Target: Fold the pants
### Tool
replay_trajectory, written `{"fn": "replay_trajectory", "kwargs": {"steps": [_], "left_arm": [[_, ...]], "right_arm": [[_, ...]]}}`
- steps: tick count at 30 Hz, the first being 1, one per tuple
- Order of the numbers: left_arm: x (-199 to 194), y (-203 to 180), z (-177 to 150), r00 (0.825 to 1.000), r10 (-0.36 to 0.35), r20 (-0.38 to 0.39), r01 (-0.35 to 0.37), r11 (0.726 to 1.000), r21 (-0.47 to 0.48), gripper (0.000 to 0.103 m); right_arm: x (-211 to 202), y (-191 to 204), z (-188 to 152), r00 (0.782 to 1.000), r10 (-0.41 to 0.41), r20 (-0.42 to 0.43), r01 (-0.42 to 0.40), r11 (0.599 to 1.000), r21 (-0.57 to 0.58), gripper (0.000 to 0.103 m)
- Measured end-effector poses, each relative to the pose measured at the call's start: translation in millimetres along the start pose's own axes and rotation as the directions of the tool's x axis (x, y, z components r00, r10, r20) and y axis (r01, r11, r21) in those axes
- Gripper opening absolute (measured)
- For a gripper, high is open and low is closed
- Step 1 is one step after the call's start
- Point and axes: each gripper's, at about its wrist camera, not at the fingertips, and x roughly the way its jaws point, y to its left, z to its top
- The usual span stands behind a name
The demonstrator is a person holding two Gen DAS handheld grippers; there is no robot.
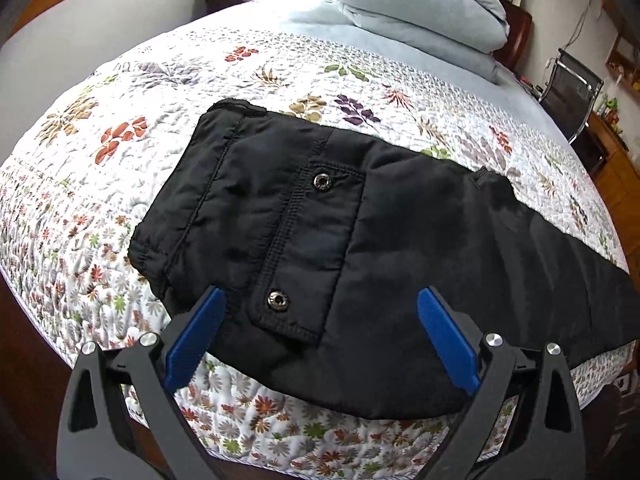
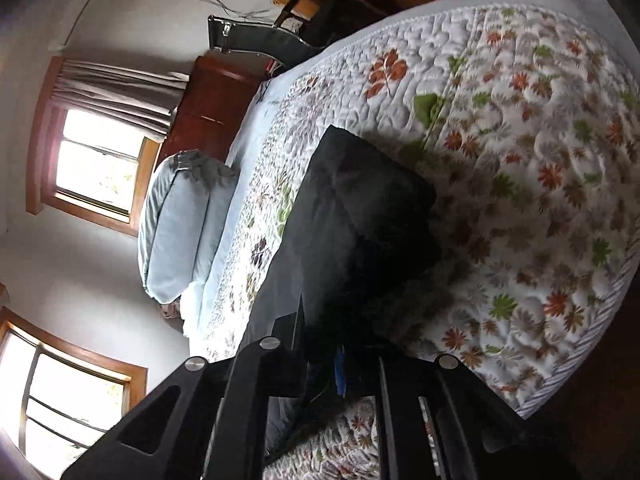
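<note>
One bed (image 1: 132, 92), covered by one white quilted spread printed with leaves and flowers in rust, green, purple and tan. A pale blue sheet shows at the head end.

One pair of black pants (image 1: 360, 232) lies flat across the near part of the spread, waistband toward the left in the left wrist view, legs running off to the right. The lower edge lies close to the near side of the bed. In the right wrist view the pants (image 2: 360, 208) run away from the camera, with the far end squared off on the quilt.

Two pale blue pillows (image 1: 416, 4), stacked at the head of the bed.

One chrome-framed chair (image 1: 572, 92) beside the bed. One dark red wooden cabinet (image 2: 212, 108) by the headboard. Two windows (image 2: 96, 160) in the right wrist view, one with a gathered curtain above it.

One flap pocket (image 1: 308, 248) on the pants, closed and flat; contents not visible. Two metal snaps (image 1: 322, 181) on it, one at the upper end, one at the lower.

Left gripper (image 1: 320, 340): blue pads wide apart, above the near edge of the pants, pocket corner between them, no contact seen.

Right gripper (image 2: 340, 372): jaws brought together, clamped on a bunch of the black pants cloth; only a sliver of blue pad shows through the fabric.
</note>
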Motion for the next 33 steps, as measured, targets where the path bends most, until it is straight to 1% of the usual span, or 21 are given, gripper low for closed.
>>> {"fn": "replay_trajectory", "kwargs": {"steps": [3,5,7,9,12,15,18,21,24,30,33], "left_arm": [[5.2,-0.9,-2.8,1.0,0.02,0.002,-0.02,1.0,0.008,0.097],[3.9,-1.3,-2.3,1.0,0.02,0.009,-0.02,1.0,0.005,0.097],[0.8,-2.5,-1.3,1.0,0.014,0.018,-0.014,1.0,0.008,0.097],[-1.4,-2.7,-1.1,1.0,0.012,0.021,-0.012,1.0,0.008,0.097],[-2.1,-0.9,-2.1,1.0,0.011,0.02,-0.011,1.0,0.01,0.097],[-1.0,1.9,-4.1,1.0,0.009,0.02,-0.009,1.0,0.0,0.097],[-1.2,1.4,-6.1,1.0,0.01,0.025,-0.01,1.0,0.007,0.097],[-1.9,1.4,-7.2,1.0,0.009,0.028,-0.009,1.0,0.005,0.097],[-2.9,2.3,-6.7,1.0,0.001,0.027,-0.001,1.0,-0.002,0.097],[-3.7,1.5,-6.6,1.0,0.007,0.021,-0.007,1.0,0.008,0.097],[-3.5,1.3,-6.8,1.0,0.009,0.02,-0.009,1.0,0.01,0.097]], "right_arm": [[-0.3,6.9,-4.6,0.998,-0.065,-0.003,0.065,0.997,-0.043,0.009],[-1.1,13.4,-3.5,0.998,-0.062,0.005,0.062,0.997,-0.052,0.009],[-2.3,27.3,-4.5,0.998,-0.067,0.02,0.068,0.994,-0.089,0.009],[-2.0,50.2,-6.6,0.994,-0.099,0.038,0.104,0.98,-0.167,0.009],[-2.1,81.9,-12.6,0.991,-0.117,0.059,0.128,0.958,-0.257,0.009],[-3.5,108.3,-19.9,0.989,-0.125,0.079,0.144,0.935,-0.323,0.009],[-6.1,126.8,-26.6,0.989,-0.118,0.087,0.142,0.921,-0.363,0.009],[-11.7,146.0,-34.7,0.992,-0.09,0.091,0.12,0.905,-0.407,0.009],[-14.5,167.8,-45.3,0.993,-0.075,0.091,0.108,0.88,-0.462,0.009],[-9.9,215.3,-71.8,0.996,-0.051,0.074,0.084,0.815,-0.574,0.009],[-4.6,237.1,-88.1,0.997,-0.045,0.055,0.07,0.774,-0.63,0.009]]}}
